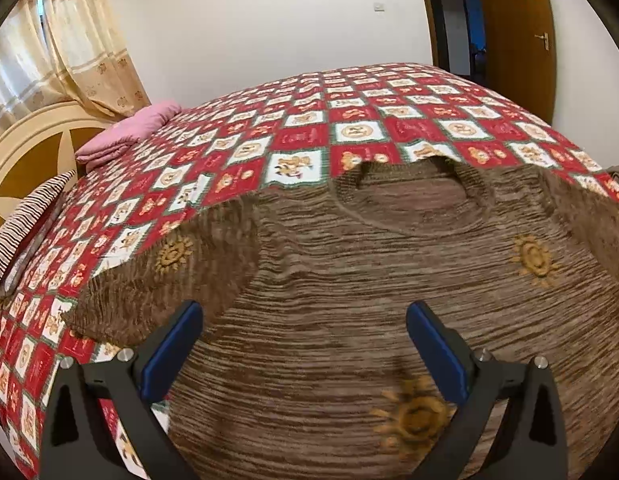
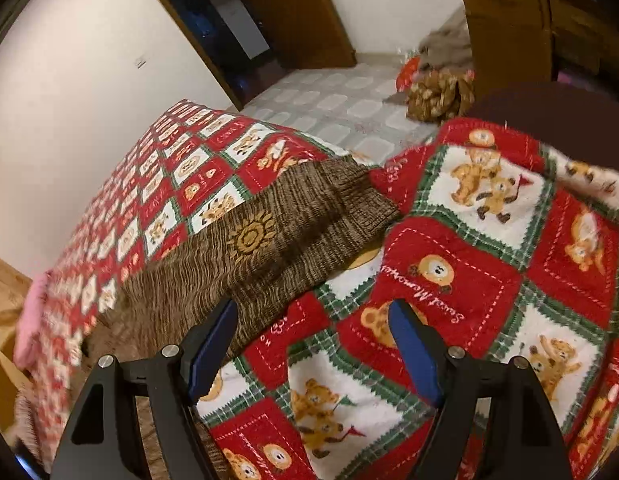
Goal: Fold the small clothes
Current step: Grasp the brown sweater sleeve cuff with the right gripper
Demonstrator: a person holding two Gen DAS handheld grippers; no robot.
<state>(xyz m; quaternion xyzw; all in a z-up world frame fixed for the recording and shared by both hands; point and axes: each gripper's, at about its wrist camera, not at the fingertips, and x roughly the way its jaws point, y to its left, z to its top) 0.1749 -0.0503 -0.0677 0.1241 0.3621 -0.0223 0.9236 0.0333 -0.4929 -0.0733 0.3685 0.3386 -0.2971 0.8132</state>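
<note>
1. Sweater (image 1: 349,260): I count 1, brown, lying flat on the bear-print bedspread (image 1: 301,136), with 3 sun motifs in my left view.
2. Left gripper (image 1: 305,320) spread wide, empty, over the sweater.
3. Right gripper (image 2: 313,320) wide apart, empty, beside 1 sleeve (image 2: 309,216).

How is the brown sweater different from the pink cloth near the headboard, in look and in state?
The brown sweater lies spread flat with its neckline showing; the pink cloth is folded into a stack. The brown sweater is streaked knit with orange sun motifs; the pink cloth is plain. Both rest on the red bear-patterned blanket.
</note>
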